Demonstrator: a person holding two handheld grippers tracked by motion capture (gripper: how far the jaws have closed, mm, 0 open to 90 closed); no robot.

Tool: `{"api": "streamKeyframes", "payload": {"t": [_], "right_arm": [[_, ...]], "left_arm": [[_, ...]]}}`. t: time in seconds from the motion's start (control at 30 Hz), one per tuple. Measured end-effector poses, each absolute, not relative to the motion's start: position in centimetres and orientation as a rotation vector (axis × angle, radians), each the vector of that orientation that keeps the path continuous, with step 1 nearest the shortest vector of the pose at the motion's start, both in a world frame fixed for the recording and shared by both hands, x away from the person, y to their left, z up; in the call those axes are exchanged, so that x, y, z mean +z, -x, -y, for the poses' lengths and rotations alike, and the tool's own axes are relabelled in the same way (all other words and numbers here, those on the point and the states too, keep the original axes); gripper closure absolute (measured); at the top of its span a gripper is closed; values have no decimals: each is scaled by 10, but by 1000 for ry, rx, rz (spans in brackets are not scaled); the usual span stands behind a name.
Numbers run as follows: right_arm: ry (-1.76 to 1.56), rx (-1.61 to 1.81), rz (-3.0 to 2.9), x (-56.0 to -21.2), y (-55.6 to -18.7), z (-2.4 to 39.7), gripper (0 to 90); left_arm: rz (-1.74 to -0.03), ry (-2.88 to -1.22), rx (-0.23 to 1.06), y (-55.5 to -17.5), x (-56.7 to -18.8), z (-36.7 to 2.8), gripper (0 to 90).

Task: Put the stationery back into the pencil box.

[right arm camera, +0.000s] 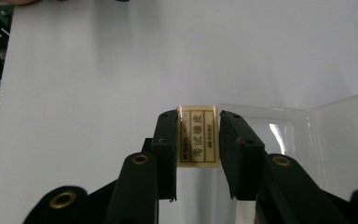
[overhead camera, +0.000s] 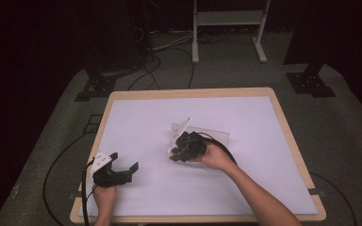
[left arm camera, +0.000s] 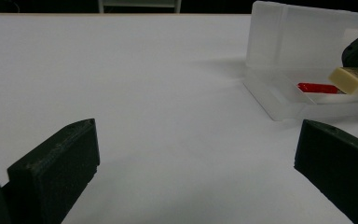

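Note:
My right gripper [right arm camera: 198, 135] is shut on a cream eraser [right arm camera: 198, 135] with dark printed characters, pinched between both black jaws. It hangs just above the near end of a clear plastic box [overhead camera: 202, 136] whose lid stands open. From the left gripper view the eraser [left arm camera: 352, 79] hovers over the box tray [left arm camera: 279, 100], where a red item [left arm camera: 318, 87] lies. My left gripper [overhead camera: 122, 162] rests at the table's front left, open, nothing between its jaws [left arm camera: 196, 168], pointing toward the box.
A white sheet [overhead camera: 146, 122] covers the wooden table [overhead camera: 188, 92]. Cables trail off the left side onto the grey floor. A metal stand [overhead camera: 228, 28] is beyond the far edge.

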State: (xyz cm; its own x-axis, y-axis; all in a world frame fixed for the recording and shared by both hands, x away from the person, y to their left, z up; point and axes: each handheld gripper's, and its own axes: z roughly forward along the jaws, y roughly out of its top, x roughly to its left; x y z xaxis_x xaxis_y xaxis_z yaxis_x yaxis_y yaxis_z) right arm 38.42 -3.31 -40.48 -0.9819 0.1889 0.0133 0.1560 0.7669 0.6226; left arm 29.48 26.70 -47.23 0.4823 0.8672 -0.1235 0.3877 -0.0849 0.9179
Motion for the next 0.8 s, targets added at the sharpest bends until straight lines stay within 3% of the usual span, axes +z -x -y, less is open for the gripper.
{"api": "streamKeyframes", "payload": {"t": [0.8], "right_arm": [[-317,999,-2885,-402,-400,31,677]], "left_arm": [[-1086,-1681,571,-295,-472,-267,0]]}}
